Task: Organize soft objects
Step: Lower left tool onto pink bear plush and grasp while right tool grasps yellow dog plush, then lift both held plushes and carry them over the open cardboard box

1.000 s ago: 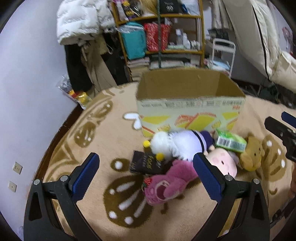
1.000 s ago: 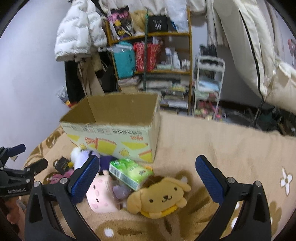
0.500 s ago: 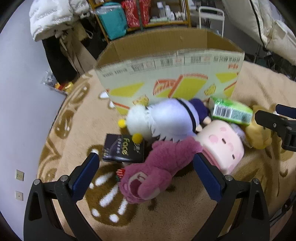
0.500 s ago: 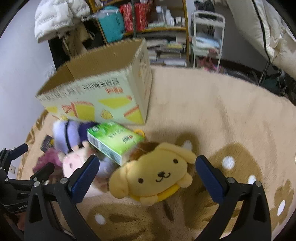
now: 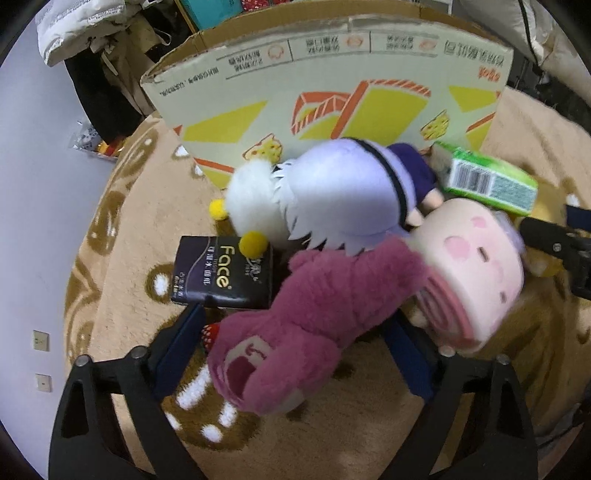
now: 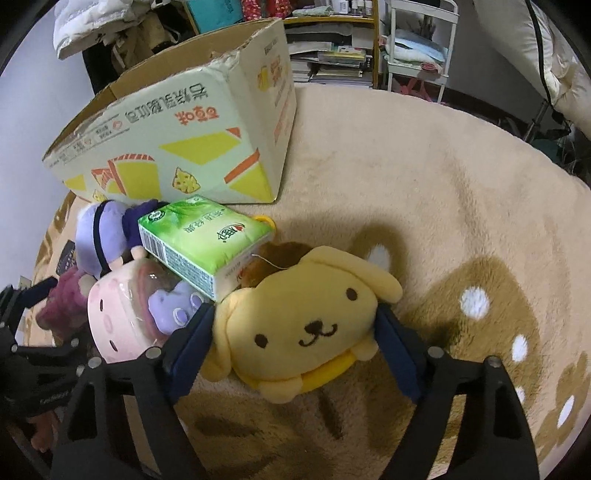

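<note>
My left gripper (image 5: 295,350) points down over a magenta bear plush (image 5: 332,295) on the rug; its jaws are closing with the bear between them, pads still short of its sides. My right gripper (image 6: 295,350) straddles a yellow dog plush (image 6: 306,306), jaws closing, pads close beside its head. A white and lavender plush (image 5: 332,199), a pink square plush (image 5: 472,266), a green tissue pack (image 6: 207,236) and a black tissue pack (image 5: 221,277) lie bunched together. Behind the pile stands an open cardboard box (image 5: 332,92).
Everything sits on a beige rug (image 6: 443,184) with brown patterns, open to the right of the dog. Beyond the box are shelves (image 6: 332,55), a white rack (image 6: 417,44) and a white jacket (image 5: 81,26). A pale wall (image 5: 37,184) runs along the left.
Both grippers have dropped and tipped down toward the pile. The bear now lies between the left fingers and the dog between the right fingers, and both pairs of fingers have narrowed.
</note>
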`<action>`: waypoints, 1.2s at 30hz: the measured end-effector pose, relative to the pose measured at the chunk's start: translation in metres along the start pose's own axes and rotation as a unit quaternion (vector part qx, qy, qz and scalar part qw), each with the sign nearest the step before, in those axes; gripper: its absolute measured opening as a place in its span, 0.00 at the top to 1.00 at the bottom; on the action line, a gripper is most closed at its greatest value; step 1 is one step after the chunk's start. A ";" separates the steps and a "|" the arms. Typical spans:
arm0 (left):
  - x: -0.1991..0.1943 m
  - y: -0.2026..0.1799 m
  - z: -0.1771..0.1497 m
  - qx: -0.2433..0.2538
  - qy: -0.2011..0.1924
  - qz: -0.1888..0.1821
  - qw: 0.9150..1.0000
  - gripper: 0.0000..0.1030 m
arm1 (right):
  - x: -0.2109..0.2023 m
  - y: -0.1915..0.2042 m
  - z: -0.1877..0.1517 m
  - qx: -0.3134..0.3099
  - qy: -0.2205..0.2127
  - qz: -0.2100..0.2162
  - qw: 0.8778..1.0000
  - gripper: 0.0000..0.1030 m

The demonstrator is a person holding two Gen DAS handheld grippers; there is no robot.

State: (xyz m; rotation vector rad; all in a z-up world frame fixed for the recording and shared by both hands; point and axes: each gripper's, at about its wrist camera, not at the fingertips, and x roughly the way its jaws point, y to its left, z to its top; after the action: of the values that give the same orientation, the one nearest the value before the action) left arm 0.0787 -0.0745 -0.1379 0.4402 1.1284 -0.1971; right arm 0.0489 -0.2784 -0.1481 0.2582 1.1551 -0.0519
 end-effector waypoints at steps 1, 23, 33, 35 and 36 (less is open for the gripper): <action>0.001 0.000 0.000 0.001 0.001 0.002 1.000 0.14 | 0.001 0.001 0.000 -0.003 0.001 -0.003 1.000 0.14; -0.015 0.026 -0.009 -0.049 -0.014 -0.022 0.998 0.24 | -0.024 0.002 -0.003 -0.005 -0.034 -0.013 0.999 0.19; -0.047 0.045 -0.020 -0.089 -0.066 -0.013 0.994 0.24 | -0.071 0.006 -0.011 0.003 -0.111 -0.006 0.994 0.20; -0.058 0.051 -0.021 -0.097 -0.088 -0.011 0.991 0.24 | -0.081 0.011 -0.013 0.000 -0.131 -0.007 0.991 0.20; -0.062 0.054 -0.021 -0.101 -0.097 -0.010 0.990 0.24 | -0.087 0.013 -0.014 -0.003 -0.144 -0.006 0.990 0.20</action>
State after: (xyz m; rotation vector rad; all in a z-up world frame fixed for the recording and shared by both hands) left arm 0.0549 -0.0211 -0.0765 0.2240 0.9513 -0.1388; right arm 0.0034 -0.2707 -0.0716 0.2294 0.8696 -0.0932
